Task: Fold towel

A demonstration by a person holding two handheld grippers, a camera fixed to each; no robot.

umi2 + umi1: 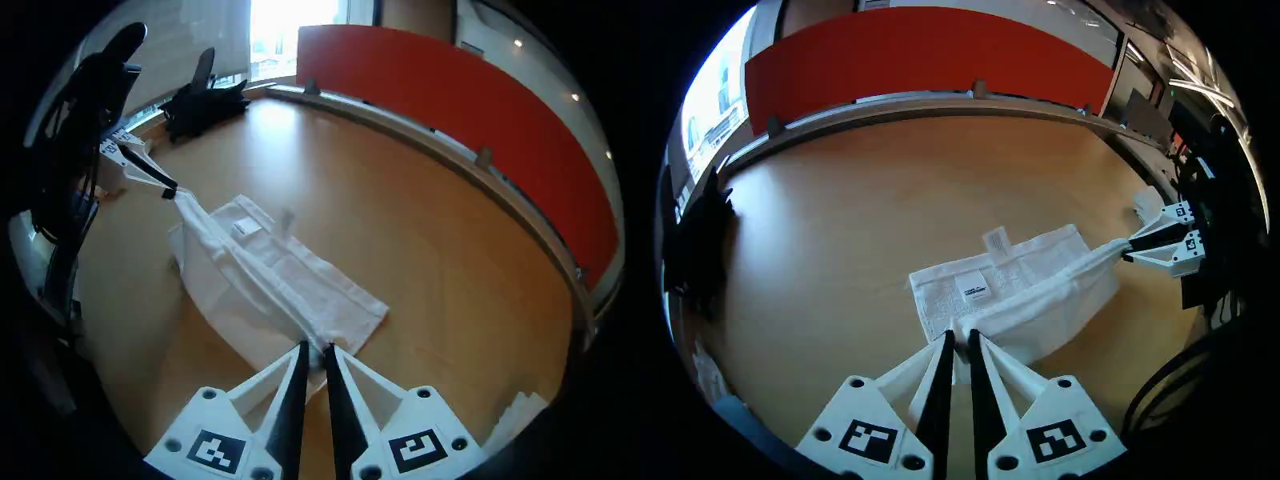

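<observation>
Evidently my left gripper [960, 336] and right gripper [314, 348] each pinch the towel [1040, 276], mid-frame on the table [864, 208], one edge raised (fold barely begun, I judge), not yet laid over.

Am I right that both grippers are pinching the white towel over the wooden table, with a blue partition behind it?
Not quite: the partition is red, as the left gripper view shows. The left gripper and right gripper do pinch the white towel over the wooden table.
</observation>
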